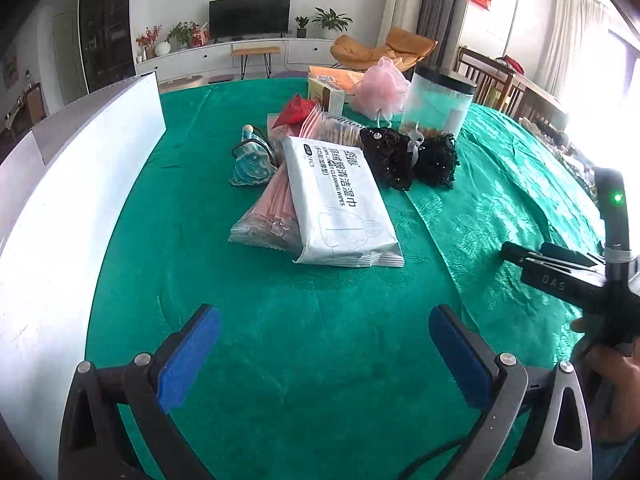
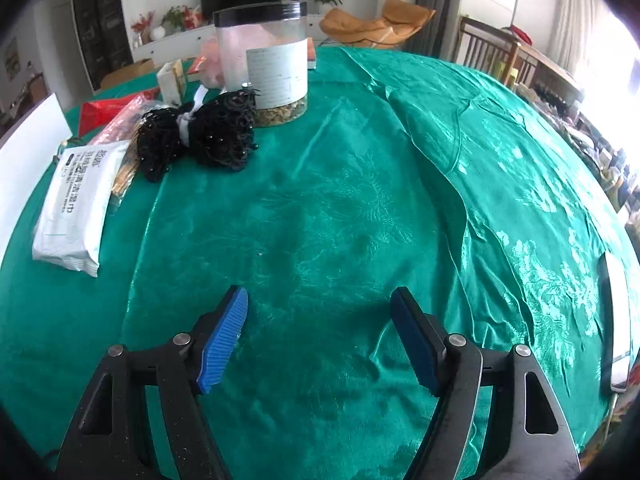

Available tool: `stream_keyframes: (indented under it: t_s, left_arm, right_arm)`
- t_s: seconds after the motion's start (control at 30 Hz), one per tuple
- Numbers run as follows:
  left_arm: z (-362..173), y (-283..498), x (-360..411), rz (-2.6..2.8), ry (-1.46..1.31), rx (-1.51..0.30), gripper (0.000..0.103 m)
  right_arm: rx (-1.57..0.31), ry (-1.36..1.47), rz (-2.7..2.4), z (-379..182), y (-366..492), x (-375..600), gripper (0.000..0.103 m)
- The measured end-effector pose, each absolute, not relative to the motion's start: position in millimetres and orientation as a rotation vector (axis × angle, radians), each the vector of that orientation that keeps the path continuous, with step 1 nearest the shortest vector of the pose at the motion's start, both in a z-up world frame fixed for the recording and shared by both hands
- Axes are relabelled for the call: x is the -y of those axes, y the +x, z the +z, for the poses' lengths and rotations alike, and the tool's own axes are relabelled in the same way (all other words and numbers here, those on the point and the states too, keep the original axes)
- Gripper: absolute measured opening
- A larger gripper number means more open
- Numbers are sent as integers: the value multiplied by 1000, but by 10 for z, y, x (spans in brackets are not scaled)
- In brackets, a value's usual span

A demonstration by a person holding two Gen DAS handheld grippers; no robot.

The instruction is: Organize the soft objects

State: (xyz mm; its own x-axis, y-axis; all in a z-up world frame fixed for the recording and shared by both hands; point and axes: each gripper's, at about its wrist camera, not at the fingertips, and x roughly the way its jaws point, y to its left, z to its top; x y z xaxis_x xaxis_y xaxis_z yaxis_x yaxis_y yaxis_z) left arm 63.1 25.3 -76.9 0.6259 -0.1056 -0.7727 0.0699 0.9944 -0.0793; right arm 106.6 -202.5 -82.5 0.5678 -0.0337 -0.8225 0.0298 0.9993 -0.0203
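Observation:
A pile of soft goods lies mid-table on the green cloth point(image 1: 280, 320): a white pack of cleaning wipes point(image 1: 340, 204), pink packets point(image 1: 268, 216) under it, a teal patterned pouch point(image 1: 252, 160), a black beaded lace bundle point(image 1: 408, 156) and a pink mesh puff point(image 1: 382, 88). My left gripper point(image 1: 324, 322) hovers open over bare cloth in front of the pile, nothing between its blue pads. My right gripper point(image 2: 318, 312) is open too, over empty cloth, with the wipes point(image 2: 76, 208) and lace bundle point(image 2: 200, 136) to its far left.
A clear plastic jar with a black lid point(image 2: 266, 60) stands behind the lace. A white board point(image 1: 72, 184) borders the table's left side. A red packet point(image 1: 294, 110) and small boxes point(image 1: 330, 92) lie at the back. The right device and a hand point(image 1: 592, 288) show at the left view's edge.

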Motion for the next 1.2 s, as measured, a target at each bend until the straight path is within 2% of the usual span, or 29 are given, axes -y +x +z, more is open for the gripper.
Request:
stream_keyframes:
  t_s: [0.07, 0.1, 0.13, 0.27, 1.2]
  left_arm:
    - [-890, 771, -244, -73, -20, -901, 103]
    - [-944, 843, -254, -65, -22, -914, 103]
    - [-994, 896, -258, -56, -27, -925, 103]
    - [-1097, 966, -268, -27, -32, -938, 103]
    - [-1120, 982, -252, -17, -3, -947, 103]
  right_arm:
    - [-961, 0, -58, -816, 1174, 2090, 79]
    - [-955, -6, -64, -823, 1222, 2099, 85]
    - [-949, -8, -68, -836, 1283, 2133, 87]
    - [-946, 34, -51, -822, 1339, 2194, 90]
    - [-946, 34, -46, -826, 1298, 2156, 91]
